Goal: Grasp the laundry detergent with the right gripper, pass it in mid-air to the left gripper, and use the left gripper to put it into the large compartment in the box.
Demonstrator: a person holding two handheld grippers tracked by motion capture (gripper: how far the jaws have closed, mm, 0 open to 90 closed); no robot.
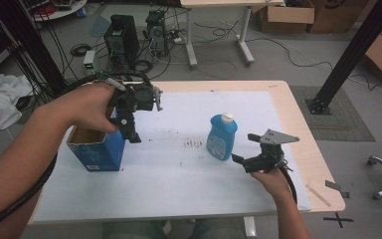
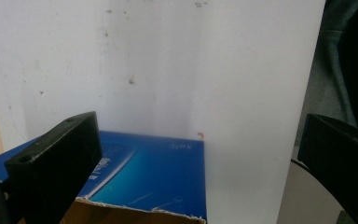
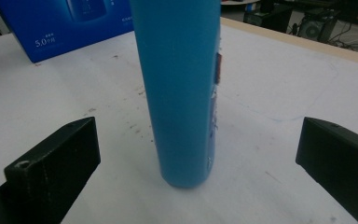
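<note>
The work looks to be at its start, probably putting the blue bottle [image 1: 222, 137] into the open blue carton [image 1: 98, 149]. The bottle stands upright near the middle of the white surface [image 1: 179, 184], untouched, and the carton stands well apart from it near the left edge. Nothing is grasped yet, so the grasp, the lift and the placing are all left to do.

The right gripper [image 1: 242, 160] is low, just beside the bottle, its fingers spread wide; in the right gripper view the bottle [image 3: 179, 88] stands between and beyond them, not touched. The left gripper [image 1: 129, 128] hangs over the carton's open top, its fingers also wide and holding nothing.

The bottle is smooth plastic, a flattened shape with rounded shoulders and a white cap [image 1: 227, 118]. The carton is glossy printed cardboard outside and plain brown inside, with a torn, rough top edge [image 2: 135, 212]. The surface is a matte white sheet with small dark smudges [image 1: 194, 144], over a pale wooden table.
</note>
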